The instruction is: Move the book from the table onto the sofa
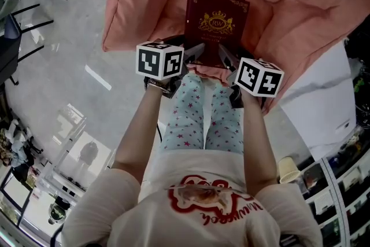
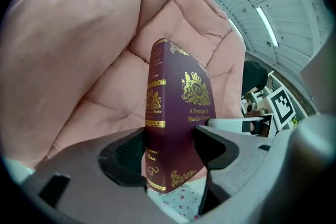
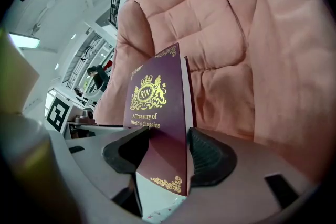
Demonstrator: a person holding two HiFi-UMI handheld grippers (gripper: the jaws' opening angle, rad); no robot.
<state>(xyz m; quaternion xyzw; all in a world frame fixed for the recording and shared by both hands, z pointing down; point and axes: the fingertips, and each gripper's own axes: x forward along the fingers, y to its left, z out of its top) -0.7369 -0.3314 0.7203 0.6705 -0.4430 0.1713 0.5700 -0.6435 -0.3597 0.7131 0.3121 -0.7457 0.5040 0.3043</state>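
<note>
A maroon hardback book (image 1: 215, 23) with a gold crest is held over the seat of the pink padded sofa (image 1: 289, 3). My left gripper (image 1: 196, 55) is shut on the book's spine edge at its near left corner. My right gripper (image 1: 226, 58) is shut on the page edge at the near right corner. In the left gripper view the book (image 2: 176, 128) stands between the dark pads, spine toward the camera. The right gripper view has the book (image 3: 160, 128) clamped with its front cover facing left. The sofa cushion (image 2: 84, 60) fills the background.
The person's legs in star-print trousers (image 1: 202, 118) stand at the sofa's front edge. A glossy grey floor (image 1: 63, 66) lies to the left. A white surface (image 1: 324, 101) and shelving sit at the right, with a paper cup (image 1: 287, 169) nearby.
</note>
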